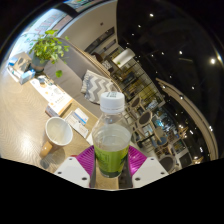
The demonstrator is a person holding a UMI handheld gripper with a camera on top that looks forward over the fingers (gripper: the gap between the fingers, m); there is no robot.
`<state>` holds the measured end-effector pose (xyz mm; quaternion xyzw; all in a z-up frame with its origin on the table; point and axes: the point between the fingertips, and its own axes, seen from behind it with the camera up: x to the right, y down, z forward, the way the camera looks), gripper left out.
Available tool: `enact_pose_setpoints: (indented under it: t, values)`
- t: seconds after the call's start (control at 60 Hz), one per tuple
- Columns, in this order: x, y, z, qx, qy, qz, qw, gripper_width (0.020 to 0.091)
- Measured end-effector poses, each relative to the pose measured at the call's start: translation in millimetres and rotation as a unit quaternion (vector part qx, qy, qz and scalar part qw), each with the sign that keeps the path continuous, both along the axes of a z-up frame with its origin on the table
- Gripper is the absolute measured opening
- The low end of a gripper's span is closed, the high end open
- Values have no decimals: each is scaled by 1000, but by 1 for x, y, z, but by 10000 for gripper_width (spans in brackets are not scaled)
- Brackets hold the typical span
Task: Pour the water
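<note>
The jaws' two purple pads [85,160] lay nearest the camera, one at each side of a clear plastic bottle [111,135], and both appeared to press on its lower body; judged clamped on the bottle, with the gripper [111,163] carrying it. The bottle stood upright between the jaws, white screw cap [113,100] still on, green-tinted liquid filling roughly its lower half. Largest item beyond it was the pale wooden tabletop [25,125], seen tilted and lying off to the left and well below the bottle. On it sat a white cup [59,131], open mouth visible, near the bottle's left side in view; its contents could not be made out. Farther back stood a leafy green plant [48,47], plus some small flat items too indistinct to name. Handling judgement: thin-walled plastic, likely light and somewhat squeezable, so a hard clamp could dent it; the smooth wall looked slippery, and half a load of liquid would slosh and shift weight when tipped. The present hold low on the body seemed sound. The cap would need to come off before any pour into the cup.
</note>
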<state>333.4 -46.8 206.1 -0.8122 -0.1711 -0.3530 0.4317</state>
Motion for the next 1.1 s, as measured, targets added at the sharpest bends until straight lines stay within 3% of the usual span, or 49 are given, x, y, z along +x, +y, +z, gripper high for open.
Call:
enact_pose_setpoints:
  t: [0.3, 0.667, 0.8, 1.0, 1.05, 1.1]
  values:
    - [-7, 13, -63, 37, 322, -17, 946, 419]
    - [4, 33, -142, 26, 394, -21, 919, 428]
    - [6, 34, -140, 52, 398, -11, 916, 443]
    - [6, 27, -145, 32, 403, -28, 914, 553]
    - [6, 20, -150, 12, 412, -41, 910, 663]
    - [6, 10, -154, -11, 414, -55, 908, 841]
